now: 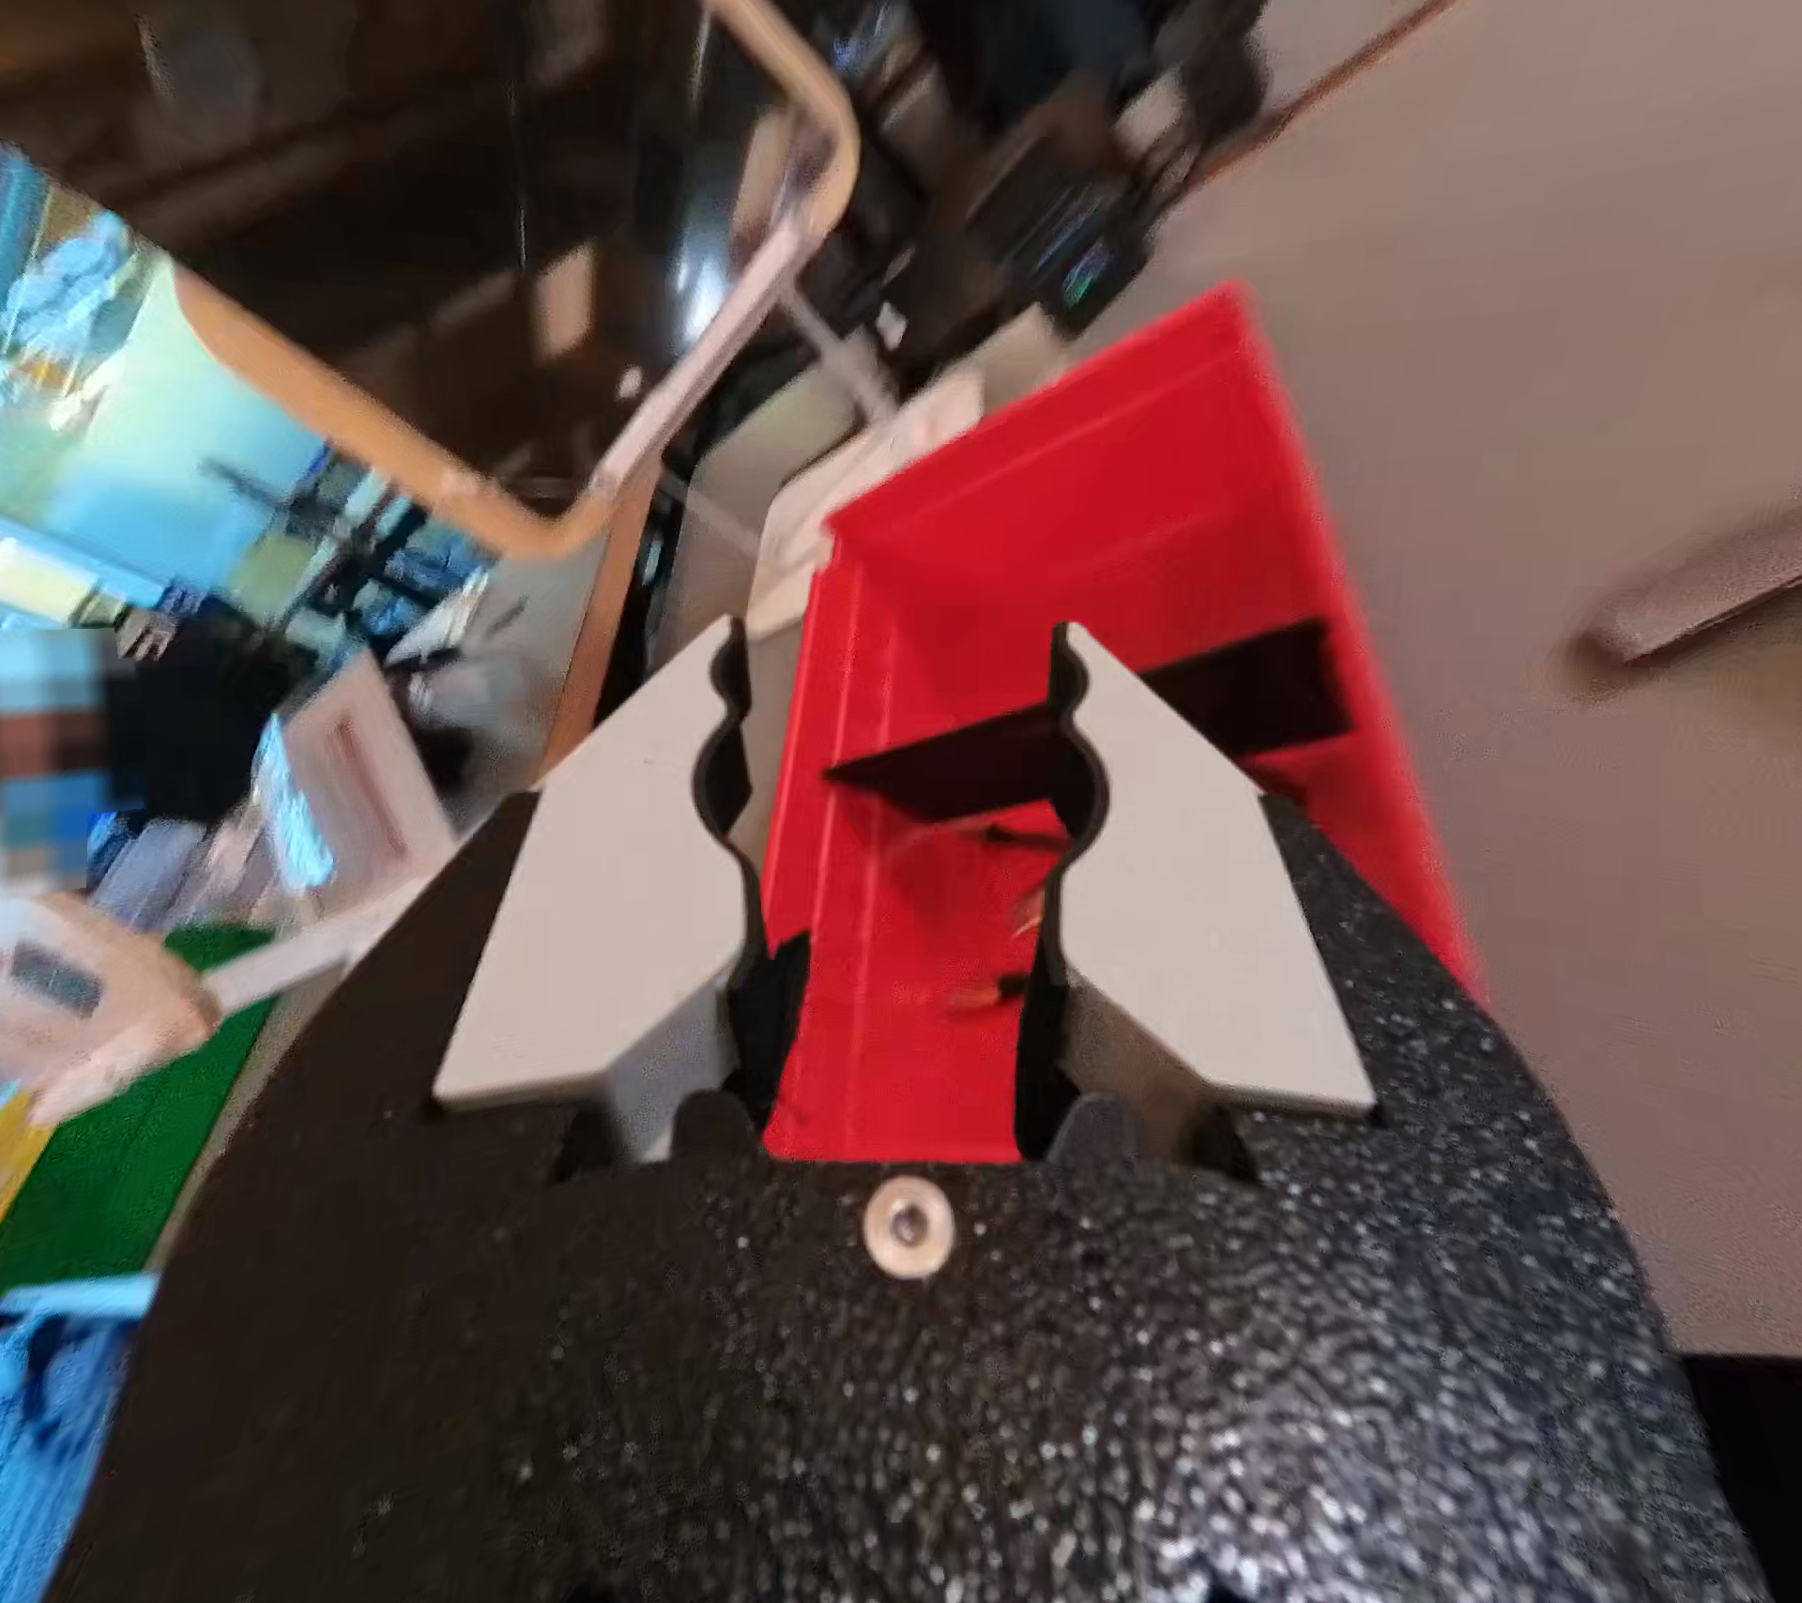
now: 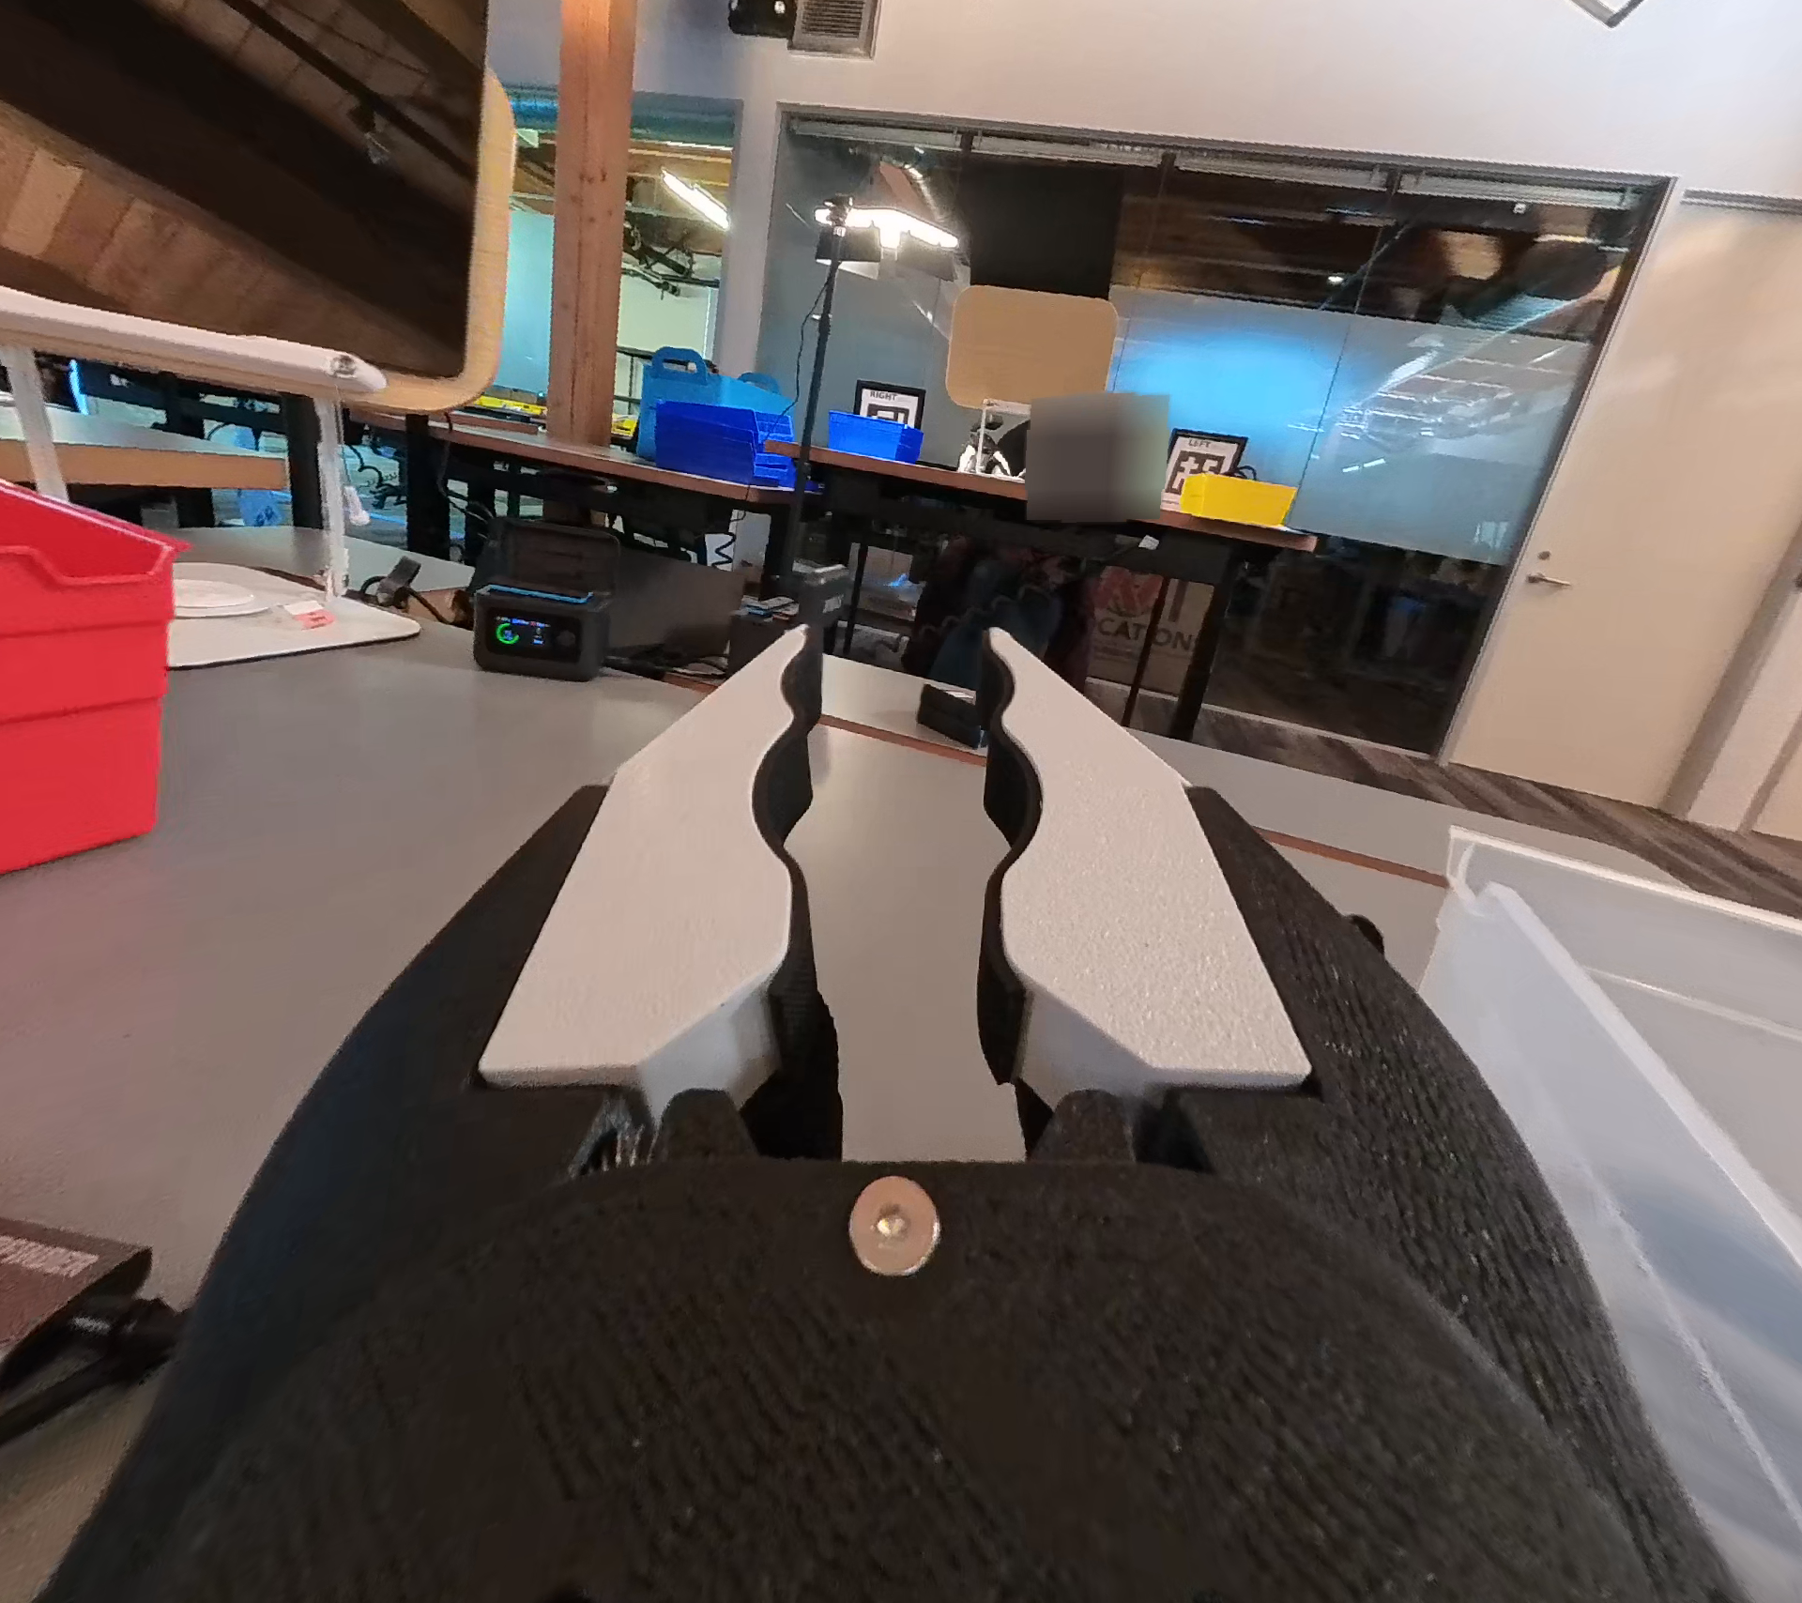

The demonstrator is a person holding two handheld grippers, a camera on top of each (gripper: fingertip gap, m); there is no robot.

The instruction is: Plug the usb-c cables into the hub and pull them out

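My left gripper [image 1: 902, 630] is open and empty, held tilted above a red bin [image 1: 1102, 542]. The bin has a black divider [image 1: 985, 761] across it, and small blurred orange and black items [image 1: 985, 993] lie on its floor; I cannot tell what they are. My right gripper [image 2: 899, 642] is open and empty, held low over the grey table [image 2: 341, 796]. The red bin also shows in the right wrist view [image 2: 78, 679] at the far left. No hub or USB-C cable can be made out clearly in either view.
A clear plastic bin [image 2: 1638, 1039] stands at the right of the table. A dark box [image 2: 58, 1293] lies at the near left. A white lamp base [image 2: 283, 630] and a black power station [image 2: 546, 610] stand behind the red bin. A small black item [image 2: 951, 713] lies near the far edge.
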